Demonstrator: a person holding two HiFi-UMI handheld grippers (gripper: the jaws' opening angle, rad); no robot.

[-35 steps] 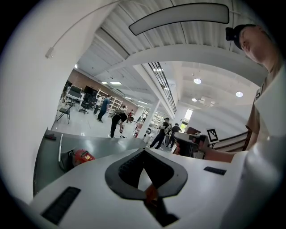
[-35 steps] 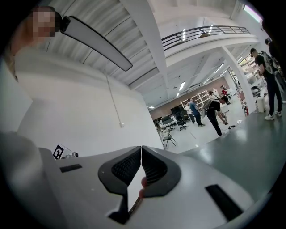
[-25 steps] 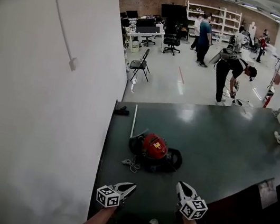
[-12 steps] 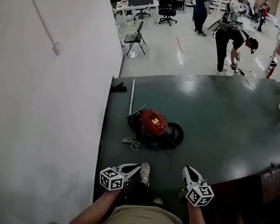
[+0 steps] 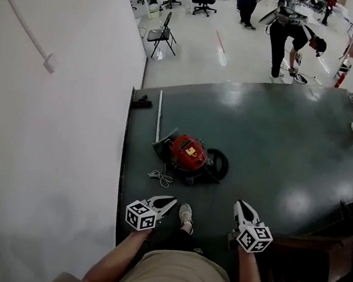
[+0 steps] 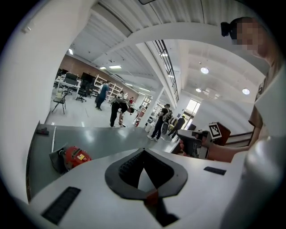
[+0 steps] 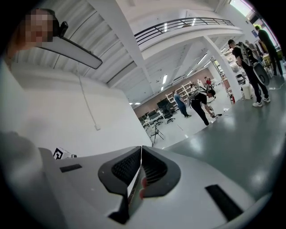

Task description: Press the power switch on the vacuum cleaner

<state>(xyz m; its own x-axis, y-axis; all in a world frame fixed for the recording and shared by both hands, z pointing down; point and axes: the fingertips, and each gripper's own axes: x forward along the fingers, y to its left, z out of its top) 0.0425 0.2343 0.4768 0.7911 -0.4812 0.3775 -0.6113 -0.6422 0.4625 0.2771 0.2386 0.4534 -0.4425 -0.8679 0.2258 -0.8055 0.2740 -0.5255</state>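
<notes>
A red and black canister vacuum cleaner [image 5: 188,154] lies on the dark green floor, ahead of the person's shoe [image 5: 185,216]. The left gripper view shows the vacuum cleaner [image 6: 73,156] at lower left. My left gripper [image 5: 167,201] is held low at waist height, well short of the vacuum, its jaws shut on nothing. My right gripper [image 5: 240,207] hangs level with it to the right, also shut and holding nothing. In their own views the left gripper [image 6: 143,150] and the right gripper [image 7: 141,148] have their pads meeting at the tips.
A white wall [image 5: 46,114] runs along the left. A thin metal tube [image 5: 159,115] and a white cord [image 5: 160,176] lie beside the vacuum. A folding chair [image 5: 162,33] and several people [image 5: 292,39] are farther back. Dark wooden steps [image 5: 317,263] stand at lower right.
The view has tilted down and moved forward: the vacuum sits higher in the frame, and a shoe and trouser legs have come into view. Both grippers stay shut at the same height.
</notes>
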